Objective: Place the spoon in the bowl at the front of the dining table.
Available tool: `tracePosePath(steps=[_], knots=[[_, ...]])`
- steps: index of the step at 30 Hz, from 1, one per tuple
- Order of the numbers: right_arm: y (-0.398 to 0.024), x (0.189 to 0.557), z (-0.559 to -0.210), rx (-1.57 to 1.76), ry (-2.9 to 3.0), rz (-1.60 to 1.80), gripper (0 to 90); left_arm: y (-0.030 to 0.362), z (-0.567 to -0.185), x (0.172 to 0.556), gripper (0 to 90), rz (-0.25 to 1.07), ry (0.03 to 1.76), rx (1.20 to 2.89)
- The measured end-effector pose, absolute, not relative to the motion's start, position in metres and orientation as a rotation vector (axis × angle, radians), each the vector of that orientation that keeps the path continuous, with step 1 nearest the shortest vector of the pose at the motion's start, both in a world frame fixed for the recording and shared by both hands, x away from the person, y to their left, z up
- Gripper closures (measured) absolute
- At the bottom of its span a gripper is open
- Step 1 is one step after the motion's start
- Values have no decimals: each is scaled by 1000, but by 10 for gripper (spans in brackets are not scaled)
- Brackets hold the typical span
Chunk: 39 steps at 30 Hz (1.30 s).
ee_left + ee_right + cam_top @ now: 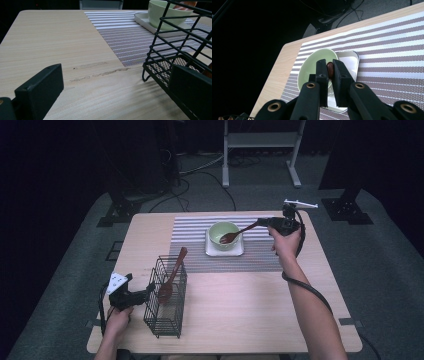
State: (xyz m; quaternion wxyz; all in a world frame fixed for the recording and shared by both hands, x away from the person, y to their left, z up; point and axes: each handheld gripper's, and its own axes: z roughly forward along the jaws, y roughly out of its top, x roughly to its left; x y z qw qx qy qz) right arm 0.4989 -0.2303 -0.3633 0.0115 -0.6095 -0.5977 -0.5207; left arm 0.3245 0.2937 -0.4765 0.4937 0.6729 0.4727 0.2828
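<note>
Right gripper (330, 72): jaws clamped on the handle of a dark wooden spoon (235, 235), gripped near the handle's far end; in the right gripper view only a reddish-brown sliver shows between the pads. Spoon slants down from the jaws, its head inside the green bowl (223, 234), at or just above the bottom; contact cannot be told. Bowl sits on a small white tray (224, 251), tray on a striped mat (195, 247) at the far middle of the table (260, 310). Left gripper (139, 296): jaws apart, one either side of the near wall of a black wire basket (165, 300), not visibly squeezing it; looks like a steadying hold at most. A second spoon (171, 276) stands tilted in the basket, handle leaning out over the rim. Handling, as judged: spoon is light, stiff, smooth-finished, so it could pivot or slip in a two-pad grip; the end hold gives reach but little control over the head. A grip nearer mid-handle would be firmer. Bowl looks ceramic, breakable, loose on the tray; a nudge from the spoon could shift it. Basket is light, rigid and easily tipped.
</note>
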Motion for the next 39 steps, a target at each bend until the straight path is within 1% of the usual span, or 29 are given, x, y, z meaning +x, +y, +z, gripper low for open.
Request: tracePosePath(steps=[39], knots=[[-229, 501, -383, -1890, -1811, -1613, 821, 294, -476, 324, 0, 685, 1148, 1631]])
